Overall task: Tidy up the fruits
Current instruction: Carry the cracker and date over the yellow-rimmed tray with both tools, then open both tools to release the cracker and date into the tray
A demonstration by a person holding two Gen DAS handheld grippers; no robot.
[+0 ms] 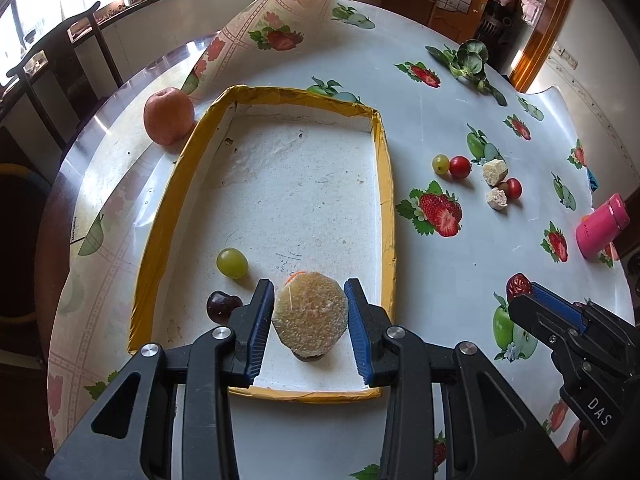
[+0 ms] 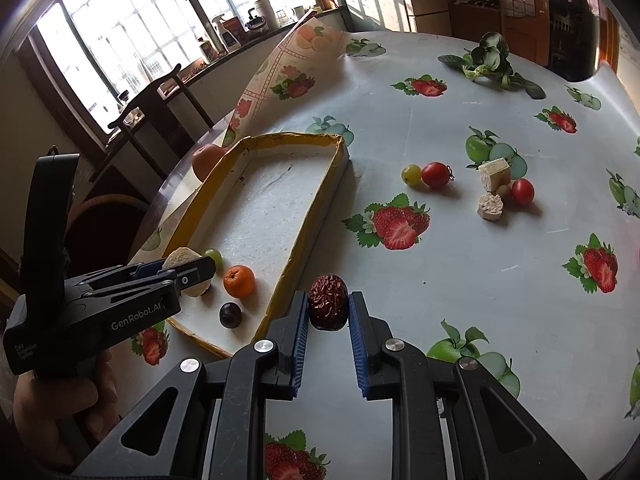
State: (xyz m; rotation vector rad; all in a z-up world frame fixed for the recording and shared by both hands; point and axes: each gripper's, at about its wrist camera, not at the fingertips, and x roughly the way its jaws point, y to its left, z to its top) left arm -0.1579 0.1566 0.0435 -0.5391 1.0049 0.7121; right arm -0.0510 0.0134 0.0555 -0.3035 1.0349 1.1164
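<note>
A pale, grainy fruit slice (image 1: 310, 312) is clamped between the pads of the left gripper (image 1: 309, 304) and held over the near end of the tray (image 1: 385, 184), w/ yellow-taped rim and white floor. A wrinkled dark-red date (image 2: 329, 301) is pinched by the right gripper (image 2: 329, 312), just outside the tray's right rim, above the tablecloth (image 2: 460, 260).

In the tray, seen from the left wrist cam: a green grape (image 1: 232, 263) at approx. 10 o'clock from the slice, a dark plum (image 1: 221, 306) at 9 o'clock beside the left finger. A small orange (image 2: 239, 280) is seen in the right wrist view, mostly hidden behind the slice in the other.

Outside the tray: an apple (image 1: 169, 115) is set against the far left corner. At 2 o'clock, well apart, a loose group is laid out: a second green grape (image 1: 440, 163), two cherry tomatoes (image 1: 460, 167), two pale chunks (image 1: 495, 171). Leafy greens (image 1: 470, 62) lie at the far edge, a pink cup (image 1: 602, 226) at 3 o'clock.
</note>
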